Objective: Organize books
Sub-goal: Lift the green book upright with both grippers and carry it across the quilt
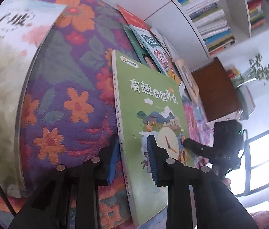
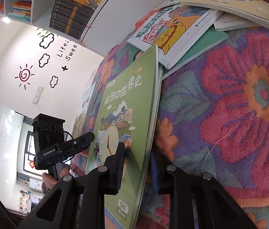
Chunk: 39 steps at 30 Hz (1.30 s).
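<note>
Left wrist view: we see our left tool (image 1: 132, 158) clamped on the green book's (image 1: 149, 114) spine edge.
Right tool (image 2: 138, 164): clamped on its opposite edge.
Book: upright on the flowered cloth (image 1: 67, 99), beside the book pile (image 2: 182, 30).

2 tools (image 1: 132, 158); 1 green book (image 1: 153, 103)

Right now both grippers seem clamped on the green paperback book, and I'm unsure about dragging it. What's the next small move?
Probably lift the green paperback book straight up: left gripper and right gripper pinch opposite edges above the flowered cloth.
</note>
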Available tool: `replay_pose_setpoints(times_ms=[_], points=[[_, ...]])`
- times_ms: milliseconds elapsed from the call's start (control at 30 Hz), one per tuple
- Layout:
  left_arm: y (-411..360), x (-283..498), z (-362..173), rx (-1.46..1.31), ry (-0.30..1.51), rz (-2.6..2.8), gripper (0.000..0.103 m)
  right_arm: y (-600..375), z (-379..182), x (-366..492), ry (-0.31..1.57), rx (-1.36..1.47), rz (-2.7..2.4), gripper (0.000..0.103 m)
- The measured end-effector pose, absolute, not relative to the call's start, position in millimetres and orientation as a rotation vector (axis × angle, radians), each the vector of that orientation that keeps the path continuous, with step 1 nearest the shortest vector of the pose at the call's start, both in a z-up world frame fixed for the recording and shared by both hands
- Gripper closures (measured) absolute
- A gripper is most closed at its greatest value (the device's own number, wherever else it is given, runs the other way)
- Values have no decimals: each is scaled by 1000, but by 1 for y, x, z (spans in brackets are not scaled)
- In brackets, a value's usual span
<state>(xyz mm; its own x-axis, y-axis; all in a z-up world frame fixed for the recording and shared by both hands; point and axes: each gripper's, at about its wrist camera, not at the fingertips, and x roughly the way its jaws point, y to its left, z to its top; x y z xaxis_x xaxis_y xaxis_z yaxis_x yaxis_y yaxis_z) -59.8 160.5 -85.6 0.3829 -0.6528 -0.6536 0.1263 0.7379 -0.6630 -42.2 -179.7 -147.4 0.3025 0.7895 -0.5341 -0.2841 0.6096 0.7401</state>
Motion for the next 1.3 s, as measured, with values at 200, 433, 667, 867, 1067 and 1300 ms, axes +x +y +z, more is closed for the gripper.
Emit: replay_pose_setpoints(times_ms=[200,433,667,867,1067,1300], points=[[155,-58,-88,-589,1057,-597,78,-183,-150,-44,1022,583,768,81],[153,-58,-87,-569,1055,-585,78,-184,-150,-45,1013,579,765,82],[153,-59,-87,-561,1049,-584,78,-184,-151,-46,1013,579,765,81],[155,-59,-87,-569,1054,-576,78,-184,-151,-45,1012,583,761,81],[148,-64,-76,-493,1070,-513,78,-176,-142,-55,974,524,710,80],[140,-74,-54,-358,1015,-467,77,-164,-125,-61,939,400,703,80]])
